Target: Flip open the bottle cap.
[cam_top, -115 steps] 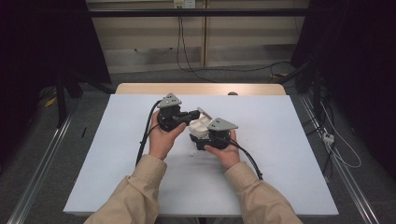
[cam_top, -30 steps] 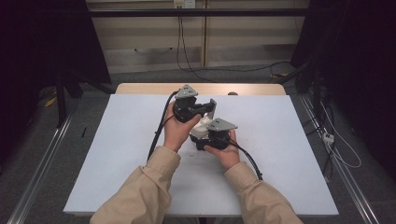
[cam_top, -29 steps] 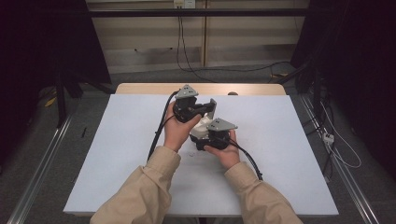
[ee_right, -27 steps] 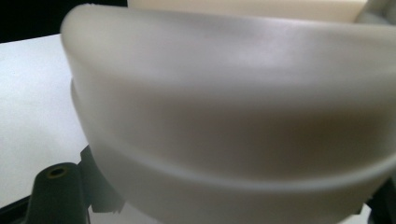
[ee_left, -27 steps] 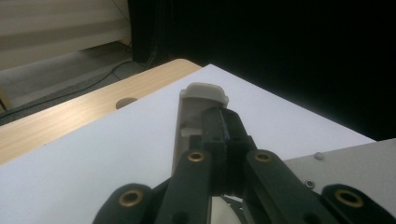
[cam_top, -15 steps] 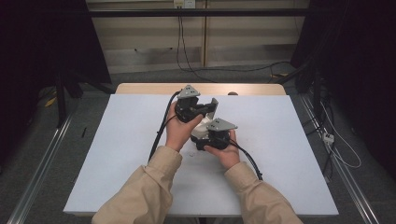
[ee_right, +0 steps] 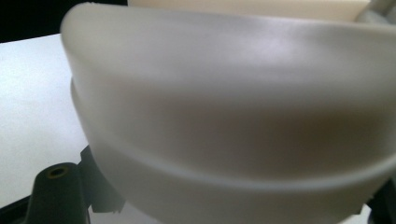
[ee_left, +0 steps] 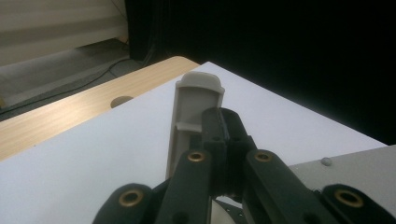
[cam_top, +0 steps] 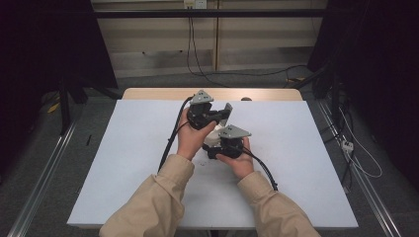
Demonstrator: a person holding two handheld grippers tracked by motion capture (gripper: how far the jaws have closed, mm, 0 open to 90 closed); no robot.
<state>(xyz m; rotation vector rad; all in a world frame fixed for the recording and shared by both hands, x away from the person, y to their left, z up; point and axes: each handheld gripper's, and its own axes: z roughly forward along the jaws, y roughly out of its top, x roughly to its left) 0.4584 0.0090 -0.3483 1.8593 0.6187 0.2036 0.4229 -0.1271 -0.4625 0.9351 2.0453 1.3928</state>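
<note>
While the left gripper (ee_left: 219, 140) pinches a flat grey plastic piece (ee_left: 194, 112) upright above the white table (cam_top: 123, 163), jaws closed tight on its edge, the right gripper (cam_top: 225, 145) sits just beside it. R jaws clamp a pale rounded plastic part (ee_right: 224, 107), low over table centre.

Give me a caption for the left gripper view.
Left tongs shut on a grey plastic piece above the white table.

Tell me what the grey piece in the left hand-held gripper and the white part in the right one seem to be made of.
Grey piece: looks like moulded plastic, matt, with thin walls and an inner rib. White part: probably plastic too, smooth with a soft sheen and a moulded ridge; too close and blurred to be sure.
</note>
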